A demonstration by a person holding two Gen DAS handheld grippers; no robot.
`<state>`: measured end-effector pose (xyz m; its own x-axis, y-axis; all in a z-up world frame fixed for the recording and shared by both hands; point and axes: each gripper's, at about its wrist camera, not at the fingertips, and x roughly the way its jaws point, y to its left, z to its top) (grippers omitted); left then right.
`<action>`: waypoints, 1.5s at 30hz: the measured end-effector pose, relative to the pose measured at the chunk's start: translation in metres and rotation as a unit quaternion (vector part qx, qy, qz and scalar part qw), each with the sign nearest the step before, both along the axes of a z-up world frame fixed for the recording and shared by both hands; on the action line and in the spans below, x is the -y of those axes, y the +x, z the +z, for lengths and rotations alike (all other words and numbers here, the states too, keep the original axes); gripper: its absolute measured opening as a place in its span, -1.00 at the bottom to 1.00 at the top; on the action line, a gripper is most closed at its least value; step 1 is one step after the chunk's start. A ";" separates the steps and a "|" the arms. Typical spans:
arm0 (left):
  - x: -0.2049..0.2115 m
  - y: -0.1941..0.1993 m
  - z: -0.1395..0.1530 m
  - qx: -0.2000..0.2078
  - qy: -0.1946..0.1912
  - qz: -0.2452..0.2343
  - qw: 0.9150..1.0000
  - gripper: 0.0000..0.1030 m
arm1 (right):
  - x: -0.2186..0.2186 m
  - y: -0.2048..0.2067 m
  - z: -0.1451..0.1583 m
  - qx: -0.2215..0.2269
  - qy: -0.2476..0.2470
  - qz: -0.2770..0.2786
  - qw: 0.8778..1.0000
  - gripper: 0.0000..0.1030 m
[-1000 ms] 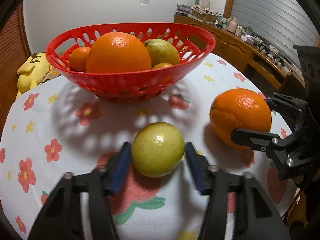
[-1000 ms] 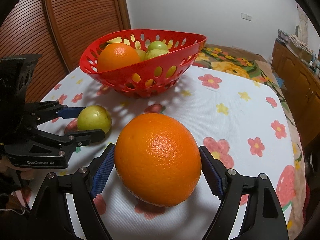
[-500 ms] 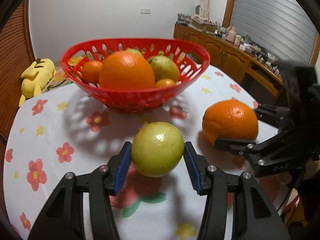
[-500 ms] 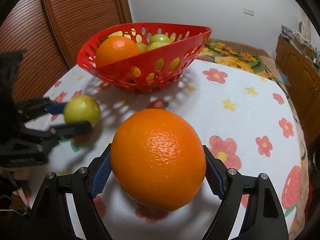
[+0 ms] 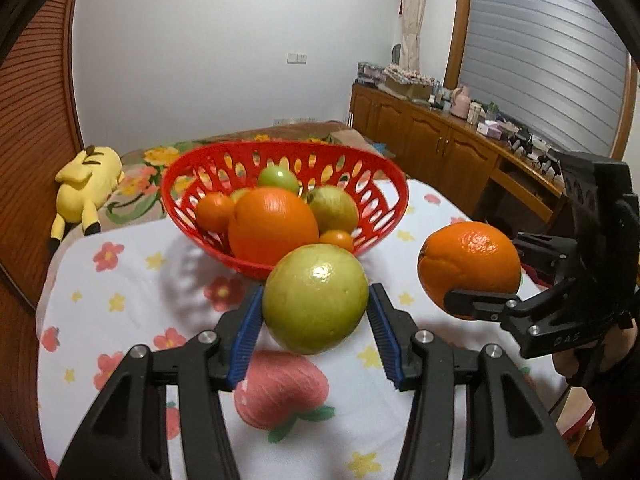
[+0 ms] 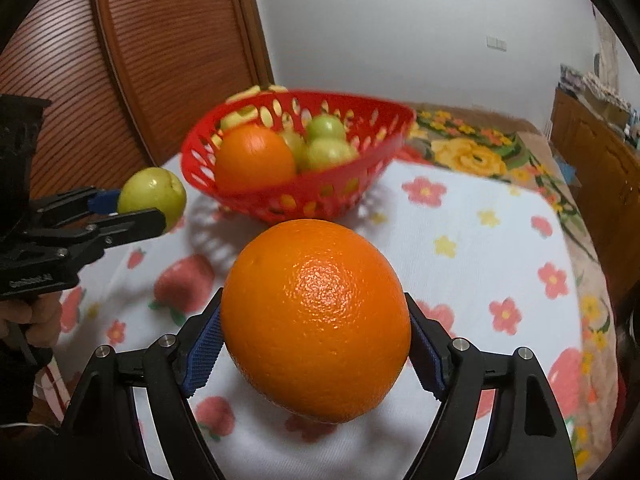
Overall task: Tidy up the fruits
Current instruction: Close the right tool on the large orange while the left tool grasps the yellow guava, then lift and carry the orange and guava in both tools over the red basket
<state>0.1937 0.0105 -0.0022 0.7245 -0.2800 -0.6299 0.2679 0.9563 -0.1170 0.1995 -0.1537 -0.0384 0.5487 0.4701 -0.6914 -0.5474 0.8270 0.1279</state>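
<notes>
My left gripper (image 5: pixel 316 320) is shut on a green apple (image 5: pixel 316 298) and holds it above the flowered tablecloth, in front of the red basket (image 5: pixel 384 184). My right gripper (image 6: pixel 316 340) is shut on a large orange (image 6: pixel 316 320), also lifted off the table. The basket (image 6: pixel 352 188) holds a big orange (image 5: pixel 272 224), small oranges and several green fruits. In the left wrist view the right gripper (image 5: pixel 500 272) with its orange (image 5: pixel 470 268) is at the right. In the right wrist view the left gripper (image 6: pixel 132 210) with the apple (image 6: pixel 154 196) is at the left.
A round table with a white flowered cloth (image 5: pixel 132 280) bears the basket. A yellow plush toy (image 5: pixel 86 184) lies on a bed behind the table. A wooden sideboard (image 5: pixel 440 148) with clutter runs along the right wall. A wooden slatted door (image 6: pixel 160 60) stands at the left.
Both grippers have lifted their fruits off the table and risen, and now look at the basket from higher up. The apple and orange stay gripped.
</notes>
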 end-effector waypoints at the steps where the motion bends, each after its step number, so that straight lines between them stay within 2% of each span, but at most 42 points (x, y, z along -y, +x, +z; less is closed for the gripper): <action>1: -0.001 -0.001 0.003 0.003 -0.001 0.000 1.000 -0.01 | 0.000 -0.001 0.006 0.004 0.002 0.002 1.000 0.60; 10: -0.002 -0.001 0.024 0.026 0.002 -0.001 1.000 -0.01 | -0.008 0.001 0.044 0.040 0.002 0.014 0.999 0.60; 20: -0.009 0.027 0.029 0.027 0.002 -0.003 1.000 -0.01 | -0.016 0.024 0.063 0.056 0.001 0.031 0.998 0.60; 33: -0.023 0.080 0.027 0.020 0.001 0.008 1.000 -0.01 | -0.035 0.087 0.063 0.051 -0.020 0.046 0.997 0.60; 45: -0.037 0.119 0.020 0.011 0.002 0.024 1.000 -0.01 | -0.051 0.145 0.040 0.027 -0.052 0.049 0.997 0.60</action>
